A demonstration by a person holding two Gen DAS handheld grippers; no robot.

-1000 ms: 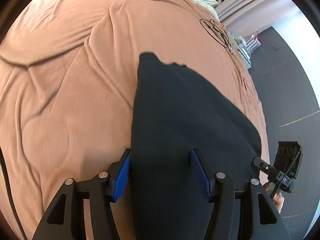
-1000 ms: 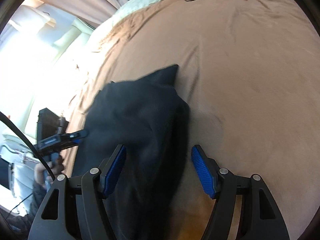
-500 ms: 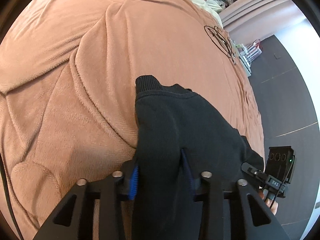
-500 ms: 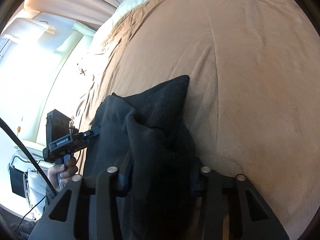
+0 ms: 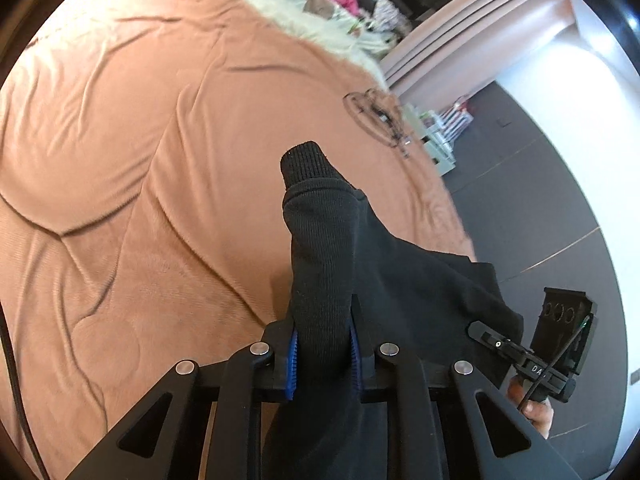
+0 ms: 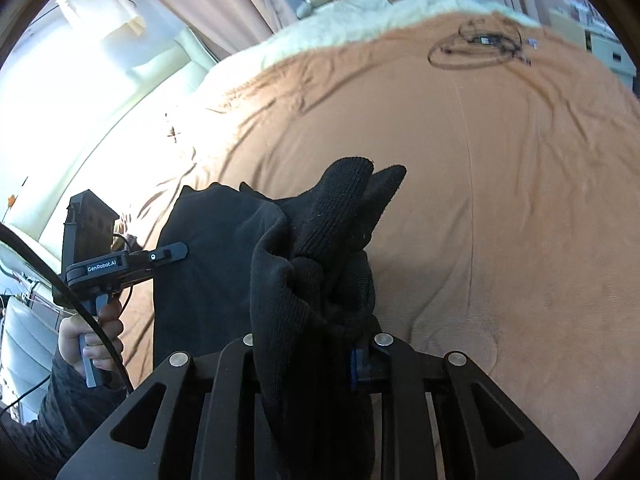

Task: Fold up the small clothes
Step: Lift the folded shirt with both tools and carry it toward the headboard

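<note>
A small black knit garment (image 5: 360, 264) hangs between my two grippers above the brown blanket (image 5: 140, 160). My left gripper (image 5: 323, 344) is shut on one edge of it, a ribbed cuff sticking up past the fingers. My right gripper (image 6: 312, 356) is shut on a bunched edge of the same garment (image 6: 312, 240), which hides the left finger. Each gripper shows in the other's view: the right gripper (image 5: 532, 360) at lower right, the left gripper (image 6: 120, 264) at left.
The brown blanket (image 6: 500, 200) covers the bed, creased in places. A coiled black cable (image 6: 476, 46) lies near its far edge, also in the left wrist view (image 5: 376, 116). A cream quilt with toys and pink clothes (image 5: 320, 12) lies beyond. Dark floor (image 5: 540, 184) is at right.
Both grippers closed on the black garment and lifted it off the blanket. It now hangs bunched between them instead of lying flat.
</note>
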